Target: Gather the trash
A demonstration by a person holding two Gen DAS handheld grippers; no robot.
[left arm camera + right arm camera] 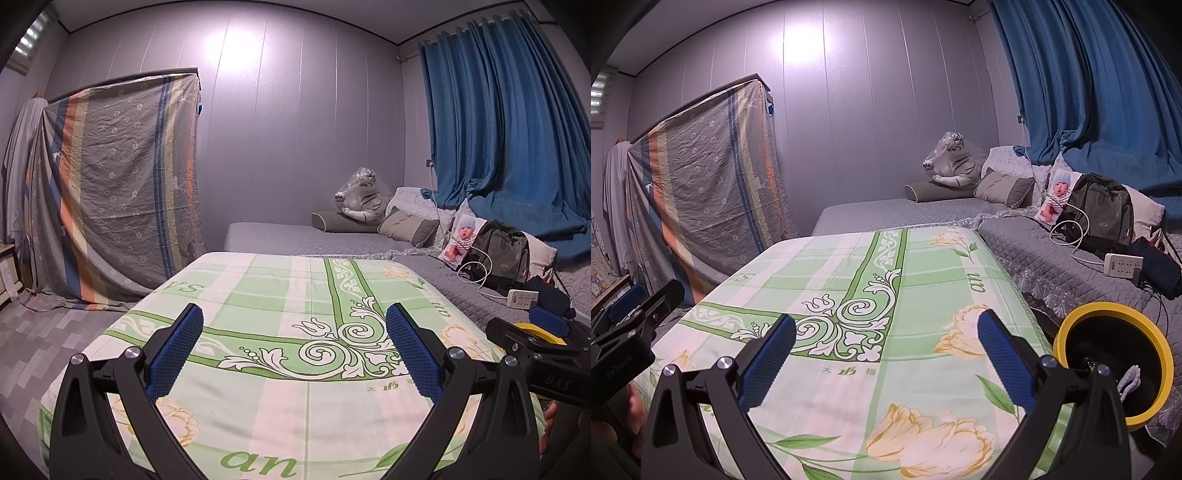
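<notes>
A yellow-rimmed black trash bin (1108, 360) stands at the right of the green floral cloth surface (886, 314), with white crumpled paper (1128, 382) inside. A sliver of its yellow rim (535, 328) shows in the left wrist view behind the right gripper's body. My left gripper (295, 347) is open and empty above the green cloth (277, 295). My right gripper (886, 350) is open and empty above the same cloth, left of the bin. No loose trash shows on the cloth.
A grey bed (295, 236) lies beyond with pillows, a plush tiger (362, 195), a backpack (1100, 214), a power strip (1123, 266) and cable. Blue curtains (509, 129) hang at right. A striped sheet (110, 192) covers furniture at left.
</notes>
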